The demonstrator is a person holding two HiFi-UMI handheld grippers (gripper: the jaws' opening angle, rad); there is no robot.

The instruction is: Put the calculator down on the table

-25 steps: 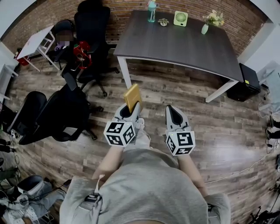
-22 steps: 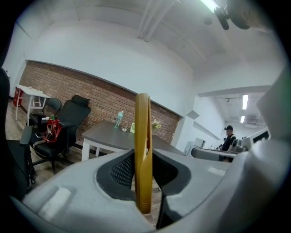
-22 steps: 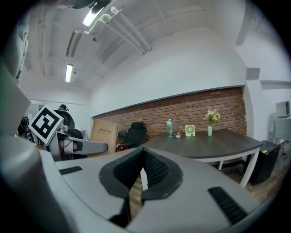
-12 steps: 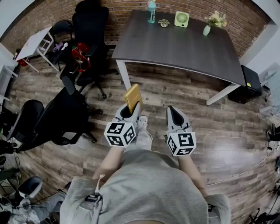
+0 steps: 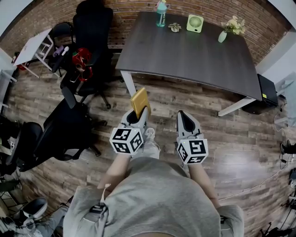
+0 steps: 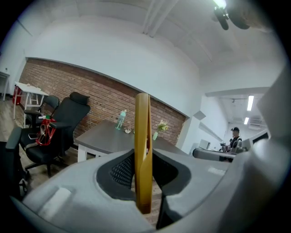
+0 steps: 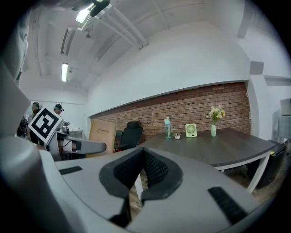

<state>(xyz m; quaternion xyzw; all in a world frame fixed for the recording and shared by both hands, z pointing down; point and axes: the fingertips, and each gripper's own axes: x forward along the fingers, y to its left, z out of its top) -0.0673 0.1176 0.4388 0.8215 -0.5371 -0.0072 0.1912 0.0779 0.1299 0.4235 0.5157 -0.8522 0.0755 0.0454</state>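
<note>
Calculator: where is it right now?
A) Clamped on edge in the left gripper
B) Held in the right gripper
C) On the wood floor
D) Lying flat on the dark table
A: the calculator stands on edge between the pads of the left gripper, short of the table; the right gripper holds nothing.

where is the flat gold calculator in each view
Head view: the flat gold calculator sits just left of centre, in the left gripper.
Left gripper view: calculator dead centre, edge-on between the jaws.
Right gripper view: calculator left of centre, a tan slab.
Shared landmark: turquoise bottle on the dark grey table.
</note>
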